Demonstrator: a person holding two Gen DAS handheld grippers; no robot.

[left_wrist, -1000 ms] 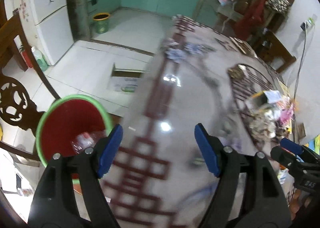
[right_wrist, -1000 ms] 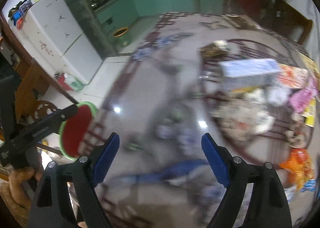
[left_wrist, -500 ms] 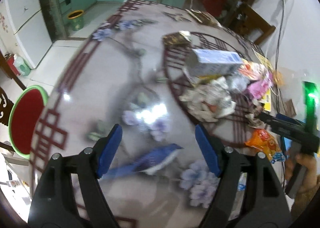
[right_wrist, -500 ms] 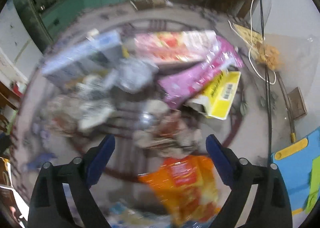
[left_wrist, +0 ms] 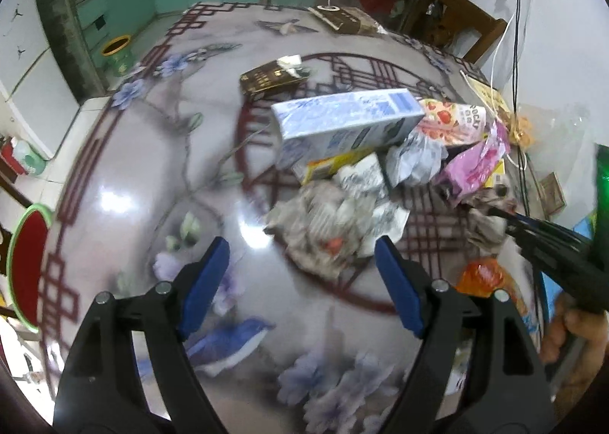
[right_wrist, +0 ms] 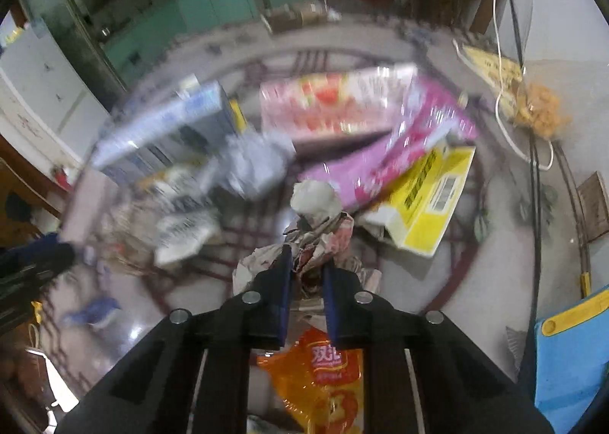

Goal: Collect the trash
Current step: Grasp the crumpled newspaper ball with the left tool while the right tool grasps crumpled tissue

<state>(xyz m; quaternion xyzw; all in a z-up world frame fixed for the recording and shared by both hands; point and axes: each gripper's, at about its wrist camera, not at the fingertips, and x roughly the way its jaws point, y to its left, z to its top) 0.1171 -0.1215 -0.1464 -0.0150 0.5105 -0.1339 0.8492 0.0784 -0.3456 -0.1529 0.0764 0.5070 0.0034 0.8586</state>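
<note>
The trash lies in a heap on the tabletop point(left_wrist: 125, 152), and the blue-and-white carton point(left_wrist: 344, 122) at its far side serves as landmark. Just in front of the carton, towards the cameras, sits a mound of crumpled paper point(left_wrist: 327, 220). The right gripper point(right_wrist: 307, 283) has just been closing: its jaws now stand narrow, pinched on a crumpled paper wad point(right_wrist: 318, 240) at the near right of the carton, beside a yellow box point(right_wrist: 430, 198). The left gripper point(left_wrist: 302, 281) hovers with jaws wide and nothing between them, short of the mound. Such paper looks light, soft and springy; it should crush rather than slip, so a pinch through the thick middle seems safest. An orange snack bag point(right_wrist: 323, 377) nearer still looks slick and may slide.
</note>
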